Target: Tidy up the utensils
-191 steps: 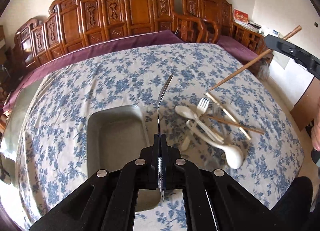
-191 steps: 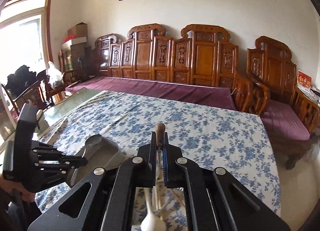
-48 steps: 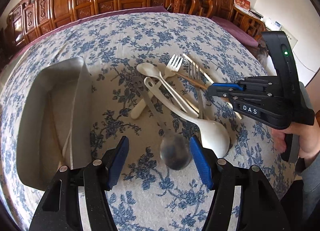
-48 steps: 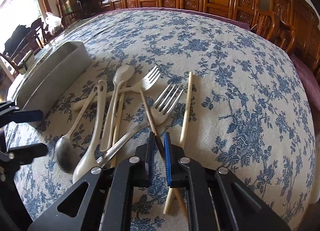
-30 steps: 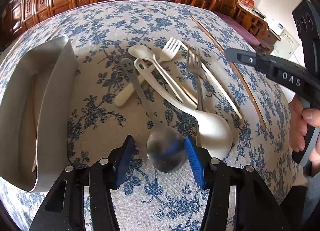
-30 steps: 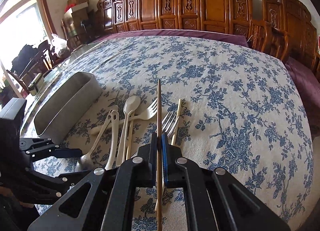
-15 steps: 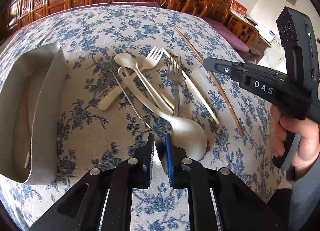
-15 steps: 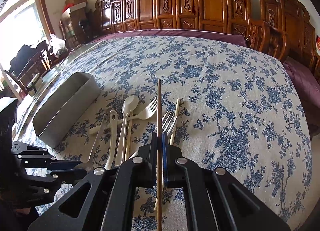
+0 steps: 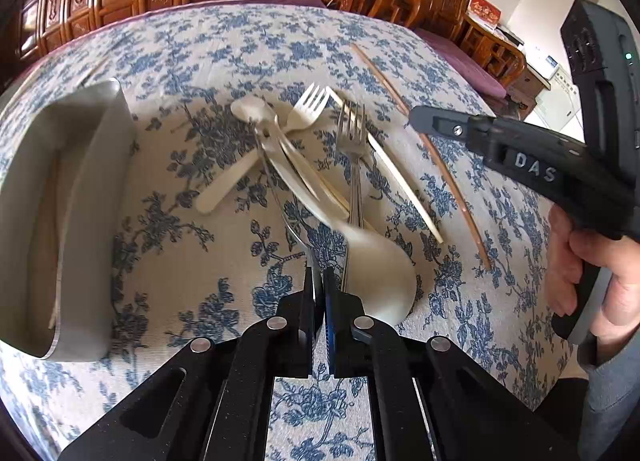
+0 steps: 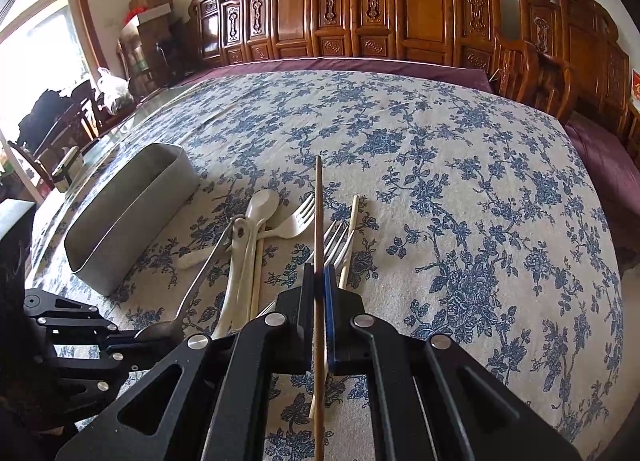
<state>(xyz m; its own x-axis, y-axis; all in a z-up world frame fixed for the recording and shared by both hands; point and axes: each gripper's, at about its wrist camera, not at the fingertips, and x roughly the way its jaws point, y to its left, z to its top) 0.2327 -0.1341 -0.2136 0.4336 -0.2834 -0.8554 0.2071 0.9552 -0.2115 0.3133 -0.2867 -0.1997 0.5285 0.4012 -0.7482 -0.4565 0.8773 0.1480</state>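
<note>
**Both claws clamped: metal spoon in the left, brown chopstick in the right**

The left claw [image 9: 320,281] has just closed, and its jaws now pinch the bowl of a metal spoon [image 9: 280,197] edge-on. The spoon's thin handle runs away from the claw toward the far side of the pile, blurred in the left wrist view. In the right wrist view the same spoon [image 10: 188,301] slants up from the left claw [image 10: 132,337] at the lower left.

The right claw [image 10: 319,277] is clamped on a brown chopstick [image 10: 319,213], which lies straight along the jaws and sticks out past both ends. From the left wrist view this chopstick [image 9: 440,165] passes through the right claw [image 9: 416,121], held clear of the cloth; a hand [image 9: 592,273] grips that tool's handle at the right edge.

The rest of the utensils lie in a loose pile on the tabletop [image 9: 180,261], which is covered by a blue-flowered cloth. A large pale spoon [image 9: 376,273] lies nearest, its bowl just right of the left claw. Beyond it are a smaller pale spoon [image 9: 252,111], a pale fork [image 9: 308,107], a metal fork [image 9: 352,133] and a pale chopstick [image 9: 400,185].

A grey metal bin [image 9: 92,189] stands to the left of the pile, apart from it, with something thin lying inside. Carved wooden chairs [image 10: 400,13] line the far side.
</note>
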